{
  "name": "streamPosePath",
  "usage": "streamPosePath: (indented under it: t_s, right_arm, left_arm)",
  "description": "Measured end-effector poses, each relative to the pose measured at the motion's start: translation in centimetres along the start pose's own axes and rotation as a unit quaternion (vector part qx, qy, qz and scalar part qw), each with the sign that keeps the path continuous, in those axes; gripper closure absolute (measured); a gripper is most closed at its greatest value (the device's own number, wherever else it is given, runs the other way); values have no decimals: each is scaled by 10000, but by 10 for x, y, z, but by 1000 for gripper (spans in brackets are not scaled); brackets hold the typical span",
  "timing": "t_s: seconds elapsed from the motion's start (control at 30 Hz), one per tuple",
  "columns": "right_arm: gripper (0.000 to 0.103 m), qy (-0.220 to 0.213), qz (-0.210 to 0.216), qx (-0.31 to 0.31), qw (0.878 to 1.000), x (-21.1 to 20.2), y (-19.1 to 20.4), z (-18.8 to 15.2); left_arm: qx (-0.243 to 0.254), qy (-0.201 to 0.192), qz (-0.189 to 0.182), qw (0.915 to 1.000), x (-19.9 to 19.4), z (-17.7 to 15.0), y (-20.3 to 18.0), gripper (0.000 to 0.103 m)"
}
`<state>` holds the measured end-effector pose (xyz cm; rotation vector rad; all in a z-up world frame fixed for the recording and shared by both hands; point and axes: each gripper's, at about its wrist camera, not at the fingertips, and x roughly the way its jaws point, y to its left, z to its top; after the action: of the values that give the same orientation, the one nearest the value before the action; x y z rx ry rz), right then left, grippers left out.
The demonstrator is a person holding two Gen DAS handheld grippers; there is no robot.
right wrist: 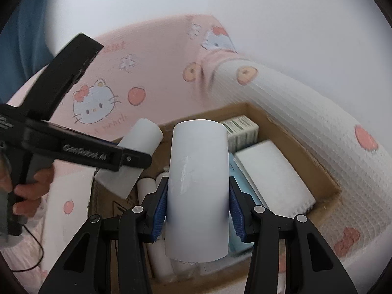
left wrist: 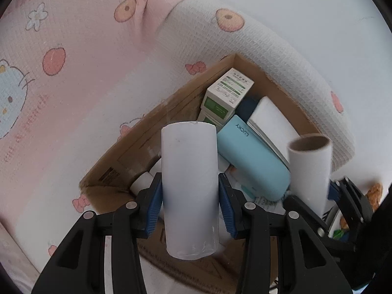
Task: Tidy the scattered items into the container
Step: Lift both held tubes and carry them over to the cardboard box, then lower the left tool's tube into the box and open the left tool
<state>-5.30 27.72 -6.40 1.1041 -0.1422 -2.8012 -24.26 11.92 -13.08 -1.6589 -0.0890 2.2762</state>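
My left gripper (left wrist: 190,204) is shut on a white paper roll (left wrist: 189,186) and holds it upright over the open cardboard box (left wrist: 137,144). My right gripper (right wrist: 198,204) is shut on a second white paper roll (right wrist: 199,191) over the same box (right wrist: 325,171). The right gripper's roll also shows at the right of the left wrist view (left wrist: 310,169), and the left gripper's roll at the left of the right wrist view (right wrist: 140,147). The box holds a green and white carton (left wrist: 226,95), a light blue case (left wrist: 254,156), a white pad (right wrist: 272,171) and small white tubes (right wrist: 147,188).
The box lies on a pink and white quilted blanket (left wrist: 73,73) with cartoon cat and peach prints. A rolled fold of the blanket (right wrist: 318,132) curves along the box's far and right sides. A white wall stands behind.
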Motion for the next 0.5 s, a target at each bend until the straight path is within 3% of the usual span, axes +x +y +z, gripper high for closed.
streamPosePath:
  t_s: [0.13,0.27,0.5]
  right_arm:
    - [60,118,323,416,9985,-1,-18,-1]
    - [60,347,-91,548,9979,10,-25,1]
    - [60,669,-210,694,9951,23,-37,0]
  left_arm:
    - [-529,592,-552,9953,22,6,6,56]
    - [-1335,1147,-1241,9765,49,2,11,56]
    - [-1465,753,-242,9860,63,7,14,56]
